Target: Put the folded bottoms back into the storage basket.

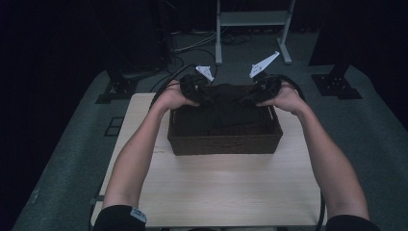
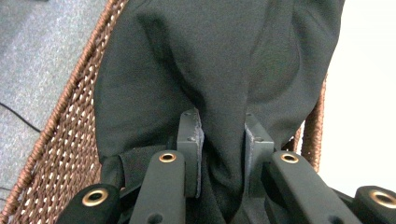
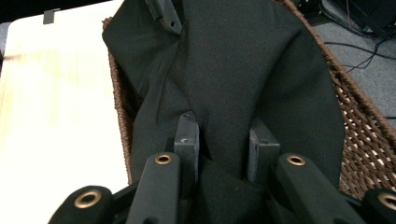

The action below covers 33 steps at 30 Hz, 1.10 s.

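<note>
A brown wicker basket [image 1: 223, 144] stands on a light wooden table [image 1: 216, 192] with a dark cloth [image 1: 226, 113] inside it. My left gripper [image 1: 204, 96] is at the basket's far left corner and my right gripper [image 1: 248, 97] at its far right corner. In the left gripper view the cloth [image 2: 210, 60] is bunched between the pads of the left gripper [image 2: 223, 126], which is shut on it, beside the woven basket wall [image 2: 60, 140]. In the right gripper view the right gripper [image 3: 224, 128] is likewise shut on a fold of the cloth [image 3: 233, 70]. The other gripper's jaw shows at the top of that view.
The table's bare top [image 3: 56, 116] stretches in front of the basket toward the person. Grey carpet [image 1: 380, 125] surrounds the table. A pale metal stand [image 1: 252, 19], cables and black stand feet [image 1: 337, 84] lie on the floor behind.
</note>
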Motion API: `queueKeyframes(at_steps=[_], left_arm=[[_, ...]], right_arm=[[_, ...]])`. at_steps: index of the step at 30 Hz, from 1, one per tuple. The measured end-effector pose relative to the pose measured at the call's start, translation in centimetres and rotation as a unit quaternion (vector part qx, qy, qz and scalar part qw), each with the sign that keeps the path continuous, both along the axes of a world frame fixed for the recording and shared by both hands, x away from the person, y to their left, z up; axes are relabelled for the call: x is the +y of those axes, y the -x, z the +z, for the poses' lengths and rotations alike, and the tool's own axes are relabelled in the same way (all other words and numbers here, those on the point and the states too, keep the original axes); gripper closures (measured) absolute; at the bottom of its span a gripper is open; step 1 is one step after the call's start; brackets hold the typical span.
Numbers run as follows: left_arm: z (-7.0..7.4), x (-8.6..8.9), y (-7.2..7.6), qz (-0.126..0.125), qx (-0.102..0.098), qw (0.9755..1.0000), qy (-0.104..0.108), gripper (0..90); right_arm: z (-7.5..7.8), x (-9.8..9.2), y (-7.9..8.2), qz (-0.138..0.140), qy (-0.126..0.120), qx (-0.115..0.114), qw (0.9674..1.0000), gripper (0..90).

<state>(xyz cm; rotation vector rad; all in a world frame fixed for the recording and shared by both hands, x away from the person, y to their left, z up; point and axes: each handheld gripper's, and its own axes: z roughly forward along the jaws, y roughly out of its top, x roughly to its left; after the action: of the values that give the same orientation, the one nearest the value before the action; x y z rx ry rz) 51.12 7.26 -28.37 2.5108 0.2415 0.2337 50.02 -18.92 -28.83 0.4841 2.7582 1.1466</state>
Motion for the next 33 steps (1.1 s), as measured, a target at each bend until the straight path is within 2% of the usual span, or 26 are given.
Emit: queueKeyframes(at_steps=[10, 29, 33], left_arm=[[-0.8, 0.5, 0.1, 0.004, 0.003, 0.9999, 0.011, 73.4], [-1.7, 0.5, -0.2, 0.004, 0.004, 1.0, 0.006, 73.4], [-2.0, 0.4, -0.2, 0.005, 0.002, 1.0, 0.007, 73.4]], right_arm=[[-0.7, 0.3, 0.0, 0.0, -0.001, 0.007, 1.0, 70.1], [-1.5, 0.5, -0.3, 0.005, 0.005, 0.008, 0.9999, 70.1], [-1.8, 0.4, -0.3, -0.001, 0.001, 0.014, 0.9999, 70.1]])
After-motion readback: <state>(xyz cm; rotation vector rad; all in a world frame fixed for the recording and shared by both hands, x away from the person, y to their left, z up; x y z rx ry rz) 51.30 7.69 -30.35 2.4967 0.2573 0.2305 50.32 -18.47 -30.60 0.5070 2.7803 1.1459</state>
